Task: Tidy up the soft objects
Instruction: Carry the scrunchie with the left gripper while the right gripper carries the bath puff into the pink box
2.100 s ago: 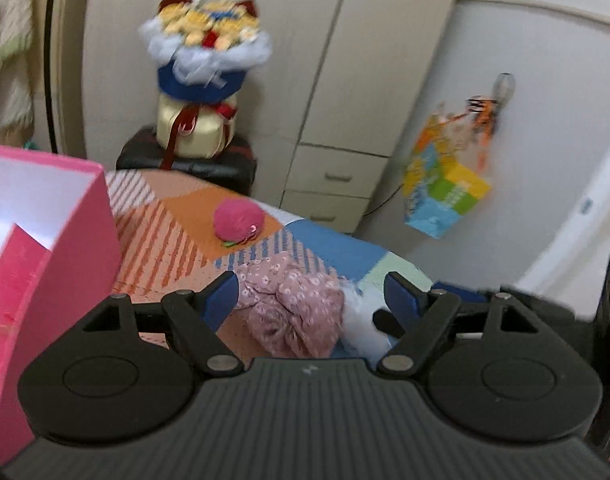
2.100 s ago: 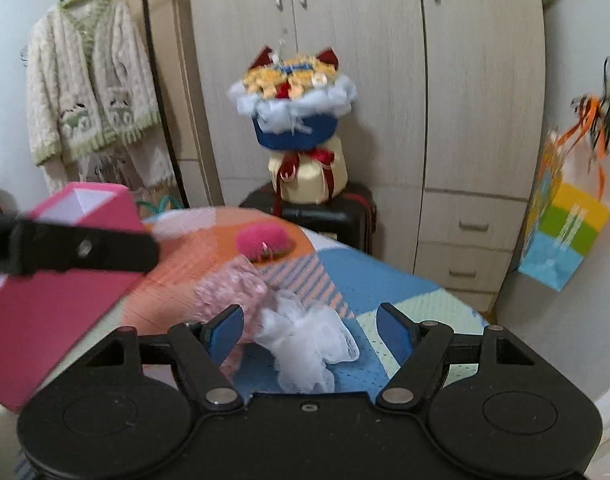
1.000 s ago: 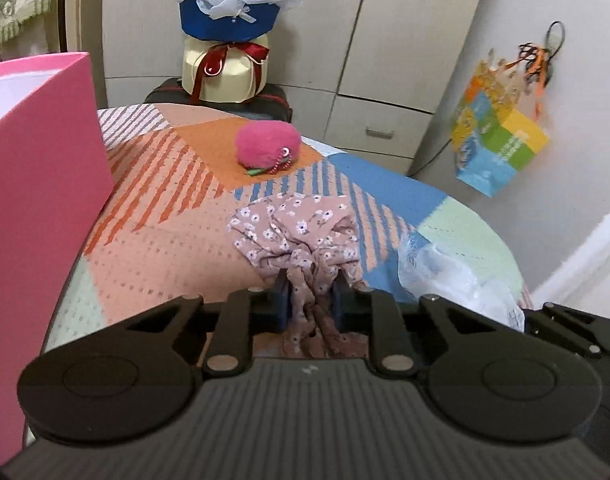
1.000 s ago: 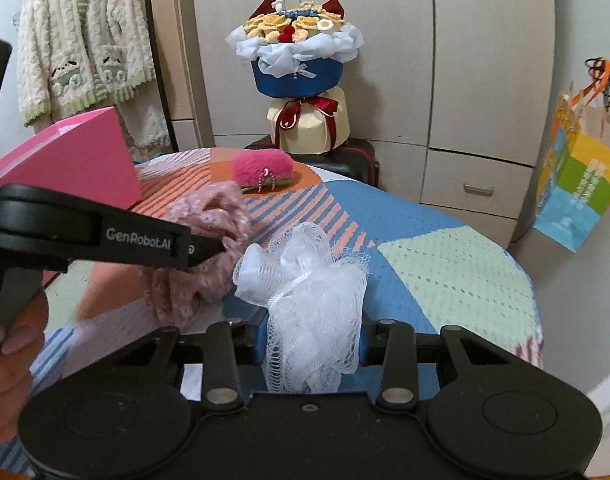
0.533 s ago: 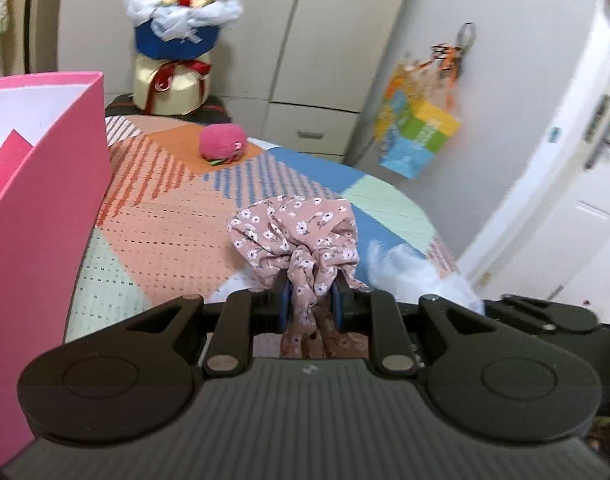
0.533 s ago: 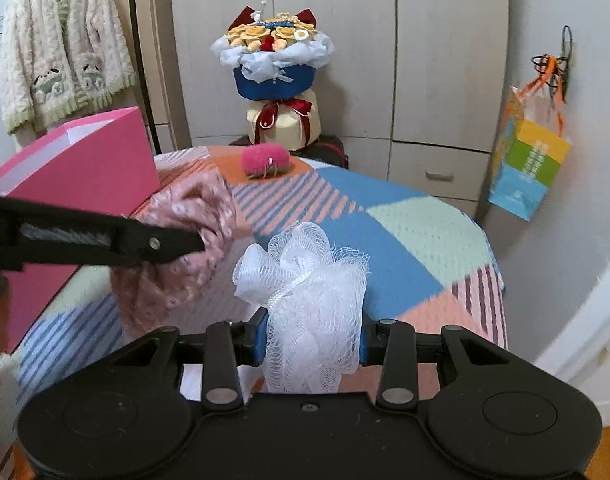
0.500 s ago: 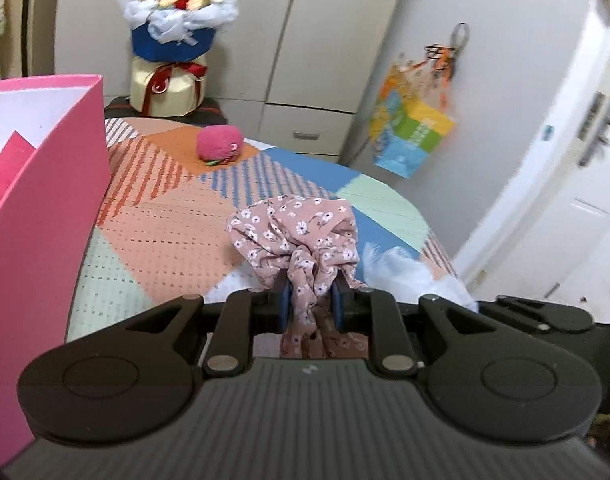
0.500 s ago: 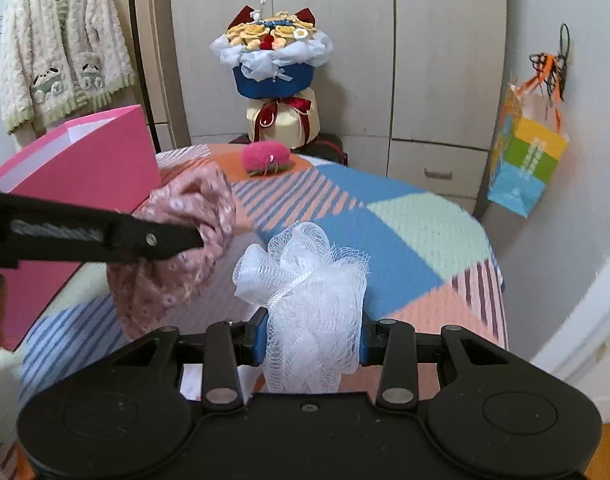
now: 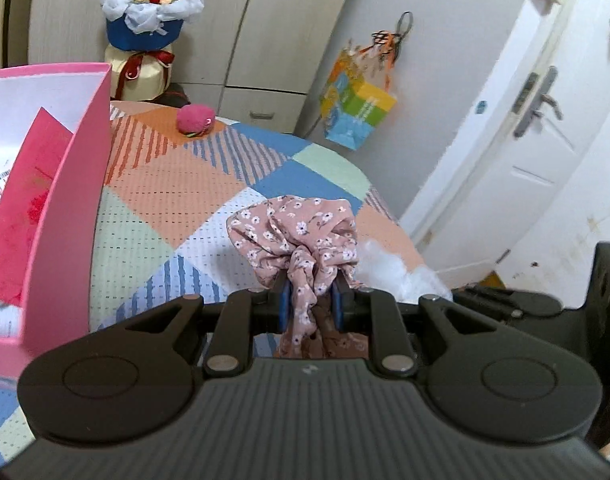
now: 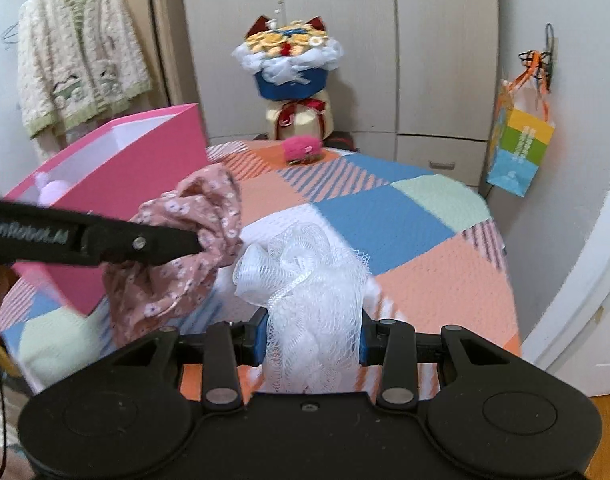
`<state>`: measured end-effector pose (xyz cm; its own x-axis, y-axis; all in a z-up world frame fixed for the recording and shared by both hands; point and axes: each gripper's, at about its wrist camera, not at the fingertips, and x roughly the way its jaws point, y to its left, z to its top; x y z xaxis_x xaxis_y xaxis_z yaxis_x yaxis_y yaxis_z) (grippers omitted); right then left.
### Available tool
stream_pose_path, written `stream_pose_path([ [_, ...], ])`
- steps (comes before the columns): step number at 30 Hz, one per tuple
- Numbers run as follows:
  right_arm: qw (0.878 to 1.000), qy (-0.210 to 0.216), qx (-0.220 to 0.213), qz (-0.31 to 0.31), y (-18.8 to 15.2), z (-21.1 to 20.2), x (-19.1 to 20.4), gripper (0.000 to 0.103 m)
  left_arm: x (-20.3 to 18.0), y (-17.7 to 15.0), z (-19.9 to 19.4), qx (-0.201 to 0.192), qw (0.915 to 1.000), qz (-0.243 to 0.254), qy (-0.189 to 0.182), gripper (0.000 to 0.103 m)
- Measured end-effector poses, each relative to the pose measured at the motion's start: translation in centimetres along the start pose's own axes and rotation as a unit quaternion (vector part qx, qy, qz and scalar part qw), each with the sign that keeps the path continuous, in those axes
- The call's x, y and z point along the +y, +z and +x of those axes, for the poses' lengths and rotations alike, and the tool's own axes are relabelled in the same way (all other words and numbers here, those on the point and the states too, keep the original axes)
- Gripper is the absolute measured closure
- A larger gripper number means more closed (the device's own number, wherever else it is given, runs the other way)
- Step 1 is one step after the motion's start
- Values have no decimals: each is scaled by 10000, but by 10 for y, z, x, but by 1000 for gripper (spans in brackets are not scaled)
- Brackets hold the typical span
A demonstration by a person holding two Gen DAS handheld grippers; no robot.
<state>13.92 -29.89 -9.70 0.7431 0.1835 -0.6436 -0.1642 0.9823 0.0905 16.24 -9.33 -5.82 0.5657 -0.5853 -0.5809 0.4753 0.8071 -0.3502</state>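
Clearly both items were light, floppy, easily crushed (pinch the bunched middle). The left claw (image 9: 311, 306) was clamped on the floral scrunchie (image 9: 295, 234), its ruffles spilling past the tips. The right claw (image 10: 309, 342) squeezed the white mesh pouf (image 10: 305, 280), held above the patchwork bed (image 10: 405, 216), pink box (image 10: 117, 156) at left.

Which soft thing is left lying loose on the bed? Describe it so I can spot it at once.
Start at the patchwork bedspread and look to its far end, below the flower bouquet. There, on an orange patch, lies a small fuzzy pink ball. Unlike the floral cloth and the white mesh pouf, no gripper holds it.
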Motion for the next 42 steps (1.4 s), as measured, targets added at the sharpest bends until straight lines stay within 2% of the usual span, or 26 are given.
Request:
stream_pose_path([
  [4, 9994, 276, 187, -16, -14, -13, 17, 59, 5, -2, -26, 7, 9999, 50, -87, 84],
  [9, 9984, 529, 144, -169, -17, -37, 37, 59, 17, -7, -72, -21, 9991, 241, -348, 84],
  [13, 9958, 830, 91, -386, -9, -55, 53, 59, 28, -9, -113, -291, 9986, 449, 50, 84],
  [17, 9894, 1283, 69, -674, 6, -65, 73, 59, 43, -4, -146, -399, 9982, 421, 116, 84],
  [25, 9740, 2010, -14, -1048, 49, -62, 111, 59, 61, 13, -185, -685, 9936, 609, 660, 84],
  [29, 9674, 2240, -198, -1168, 73, -54, 133, 59, 78, 23, -190, -837, 9915, 531, 842, 84],
  [35, 9646, 2274, -466, -1252, 114, -16, 162, 58, 123, 45, -179, -1062, 9879, 30, 1128, 84],
  [38, 9635, 2245, -440, -1388, 134, 12, 175, 58, 148, 58, -159, -954, 9868, -143, 1300, 84],
  [42, 9649, 2139, -185, -1509, 149, 57, 191, 58, 185, 72, -123, -634, 9888, -449, 1274, 84],
])
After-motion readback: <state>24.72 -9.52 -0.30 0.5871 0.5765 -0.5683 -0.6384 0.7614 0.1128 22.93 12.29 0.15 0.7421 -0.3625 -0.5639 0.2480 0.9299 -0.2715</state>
